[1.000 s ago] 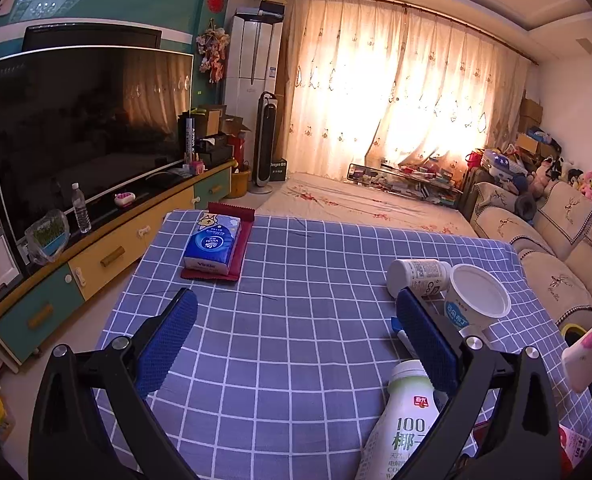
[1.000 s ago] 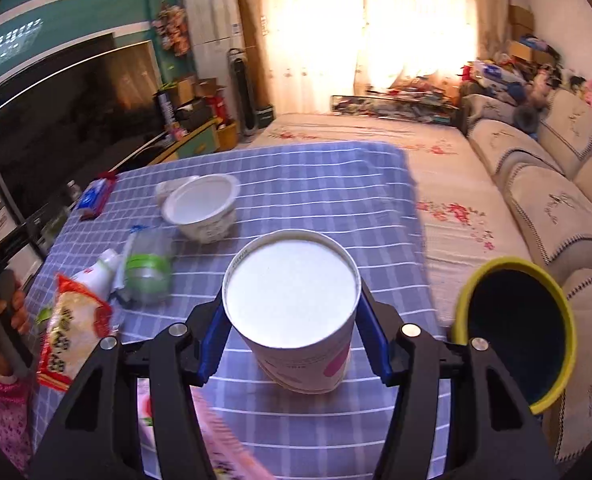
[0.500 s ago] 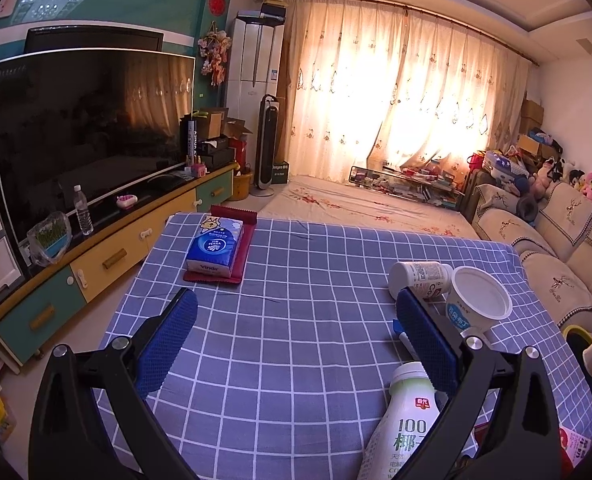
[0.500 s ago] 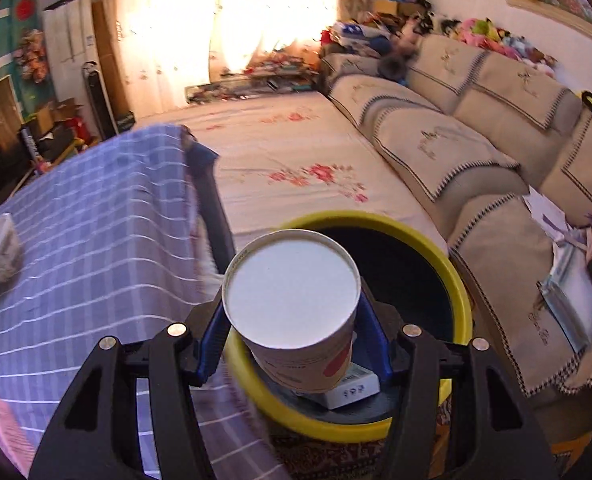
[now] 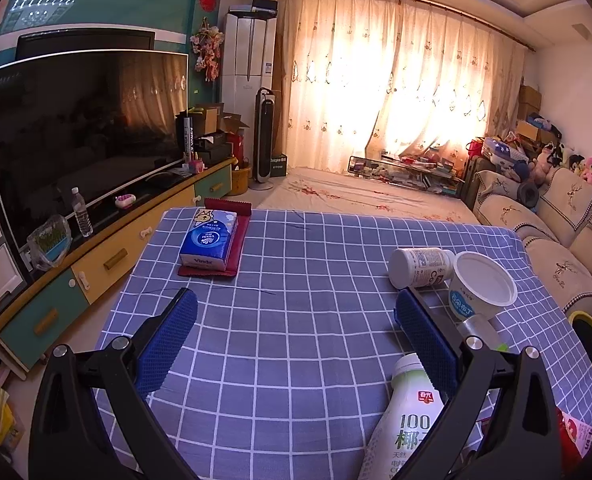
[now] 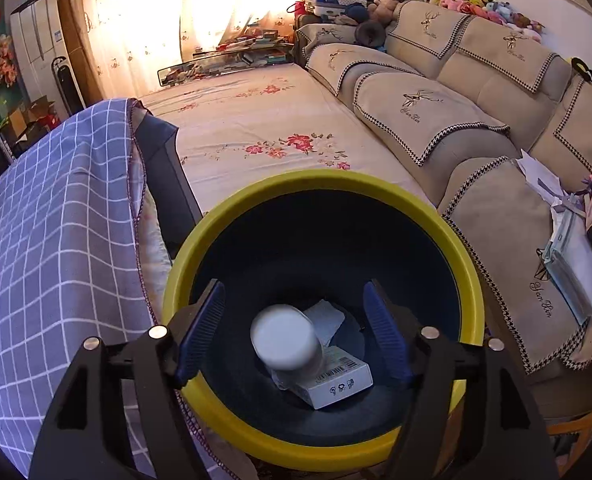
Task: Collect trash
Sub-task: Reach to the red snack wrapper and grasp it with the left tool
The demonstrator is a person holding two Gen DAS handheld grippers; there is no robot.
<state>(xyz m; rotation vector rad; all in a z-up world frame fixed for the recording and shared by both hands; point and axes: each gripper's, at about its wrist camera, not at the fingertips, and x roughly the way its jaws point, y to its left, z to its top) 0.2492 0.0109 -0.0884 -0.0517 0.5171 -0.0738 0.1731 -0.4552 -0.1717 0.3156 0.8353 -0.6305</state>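
Observation:
In the right wrist view my right gripper [image 6: 294,296] hangs over the yellow-rimmed bin [image 6: 323,178], its jaws opening. The white paper cup [image 6: 286,338] is blurred and sits below and between the blue pads, touching neither, inside the bin above a white carton [image 6: 331,380] and a scrap of paper [image 6: 327,316]. My left gripper [image 5: 296,304] stands open and holds nothing above the checked tablecloth [image 5: 296,248]. Beside its right finger lie a white-and-green drink bottle [image 5: 407,412], a yogurt tub [image 5: 481,284] and a white jar [image 5: 419,266] on its side.
A tissue pack [image 5: 210,240] rests on a red mat at the table's far left. A red snack packet [image 5: 575,436] lies at the near right corner. The bin [image 5: 591,328] stands off the table's right edge, beside the sofa [image 6: 435,120]. A TV cabinet [image 5: 108,256] runs along the left.
My right gripper swung from the table to above the bin and sank. Its jaws spread and the paper cup left them, dropping into the bin. The left gripper kept still.

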